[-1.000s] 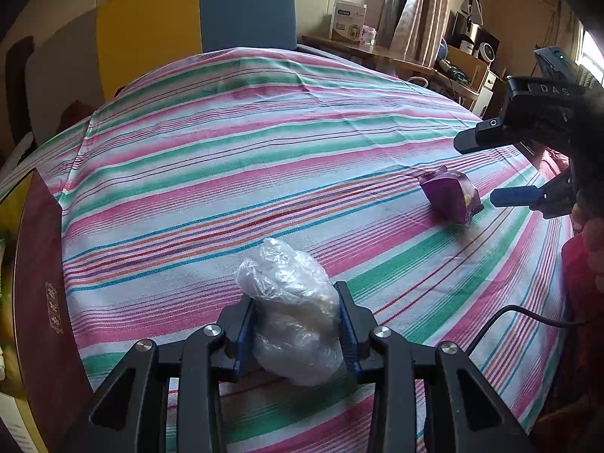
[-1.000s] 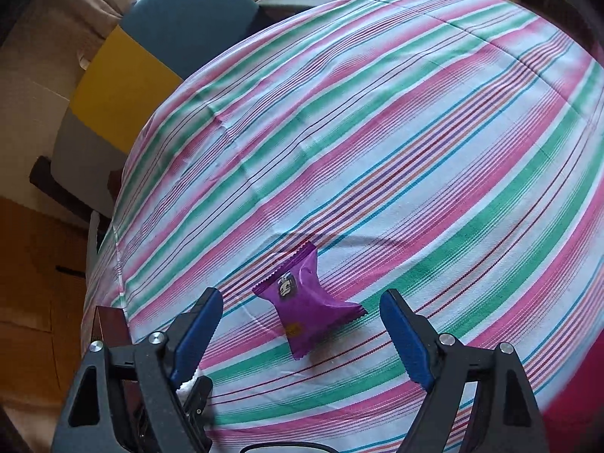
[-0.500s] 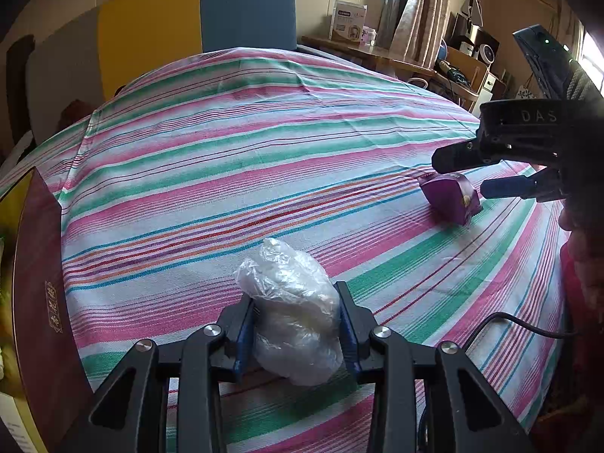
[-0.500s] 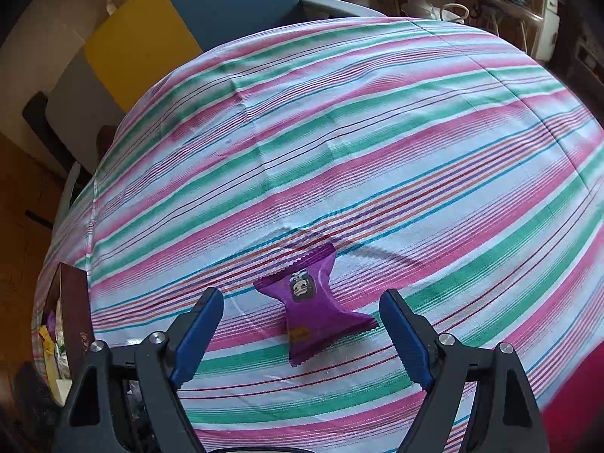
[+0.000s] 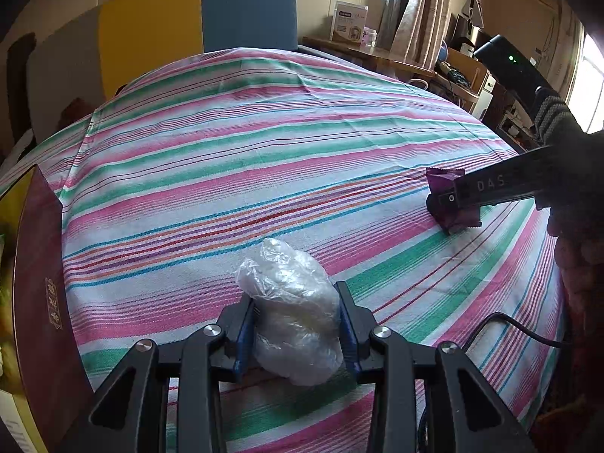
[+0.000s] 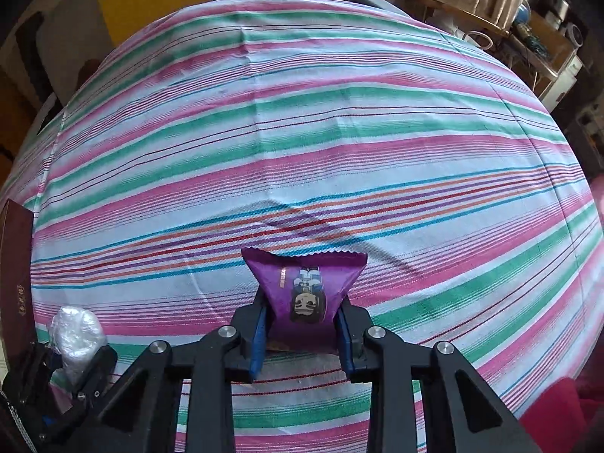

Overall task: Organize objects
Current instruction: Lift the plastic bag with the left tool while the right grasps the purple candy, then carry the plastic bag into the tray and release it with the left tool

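Observation:
My left gripper [image 5: 296, 326] is shut on a crumpled clear plastic bag [image 5: 292, 302] low over the striped tablecloth [image 5: 245, 173]. The bag also shows in the right wrist view [image 6: 77, 332], at the lower left, held in the left gripper. My right gripper [image 6: 302, 330] is shut on a purple snack packet [image 6: 305, 290] with a cartoon face, resting on the cloth. In the left wrist view the right gripper [image 5: 458, 213] covers most of the purple packet [image 5: 443, 181] at the right.
A dark red box [image 5: 37, 264] stands at the table's left edge, also in the right wrist view [image 6: 15, 264]. A blue and yellow chair back [image 5: 196, 19] is beyond the table. A wooden desk with clutter [image 5: 396, 56] is at the back right. A black cable [image 5: 517, 328] runs at the right.
My right gripper came down around the purple packet and closed on it. My left gripper has stayed still, holding the plastic bag.

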Available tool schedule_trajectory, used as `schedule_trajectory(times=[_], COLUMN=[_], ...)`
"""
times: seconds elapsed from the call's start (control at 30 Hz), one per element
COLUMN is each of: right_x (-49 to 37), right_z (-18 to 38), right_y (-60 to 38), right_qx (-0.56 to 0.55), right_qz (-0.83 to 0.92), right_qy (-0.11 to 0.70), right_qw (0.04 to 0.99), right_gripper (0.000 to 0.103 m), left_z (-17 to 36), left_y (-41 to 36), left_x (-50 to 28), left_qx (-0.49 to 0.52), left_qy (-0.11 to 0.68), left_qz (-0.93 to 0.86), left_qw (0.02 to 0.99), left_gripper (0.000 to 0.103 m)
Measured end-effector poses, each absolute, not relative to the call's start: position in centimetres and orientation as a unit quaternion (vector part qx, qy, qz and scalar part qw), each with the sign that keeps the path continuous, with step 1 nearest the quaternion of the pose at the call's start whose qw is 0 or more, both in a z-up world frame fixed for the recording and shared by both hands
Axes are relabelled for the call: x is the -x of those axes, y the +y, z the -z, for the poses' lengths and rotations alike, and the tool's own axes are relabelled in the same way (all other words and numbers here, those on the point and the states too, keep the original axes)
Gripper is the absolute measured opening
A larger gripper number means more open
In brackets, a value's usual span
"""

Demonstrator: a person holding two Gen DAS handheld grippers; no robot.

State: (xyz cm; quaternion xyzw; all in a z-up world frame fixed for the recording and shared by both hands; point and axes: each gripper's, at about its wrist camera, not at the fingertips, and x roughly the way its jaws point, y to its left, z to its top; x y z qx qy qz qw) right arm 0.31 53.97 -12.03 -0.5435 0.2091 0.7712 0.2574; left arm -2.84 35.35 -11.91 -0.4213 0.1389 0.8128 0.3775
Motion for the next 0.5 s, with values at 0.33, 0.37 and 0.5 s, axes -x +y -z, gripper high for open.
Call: schedule_trajectory(times=[0.33,0.37,0.5], right_x=[-1.2,-1.2,-1.0], right_z=[12.7,12.8,12.7], right_y=[55.2,55.3,55.1], right_qx=[0.532,0.532,0.539], right_qz=[-0.772,-0.773,-0.776], right_qy=[0.235,0.231,0.206], right_qw=[0.257,0.256,0.256], right_gripper=[0.033,0.033,0.033], left_z=[11.9,11.8,11.2], left_y=[35.4,35.5,35.7], left_x=[2.8,2.7,2.2], left_qx=[0.423,0.423,0.423], left_qy=[0.142,0.147,0.164], left_qz=[-0.811,-0.812,-0.811], left_qw=[0.378,0.376,0.369], left_gripper=[0.037,0.037,0.036])
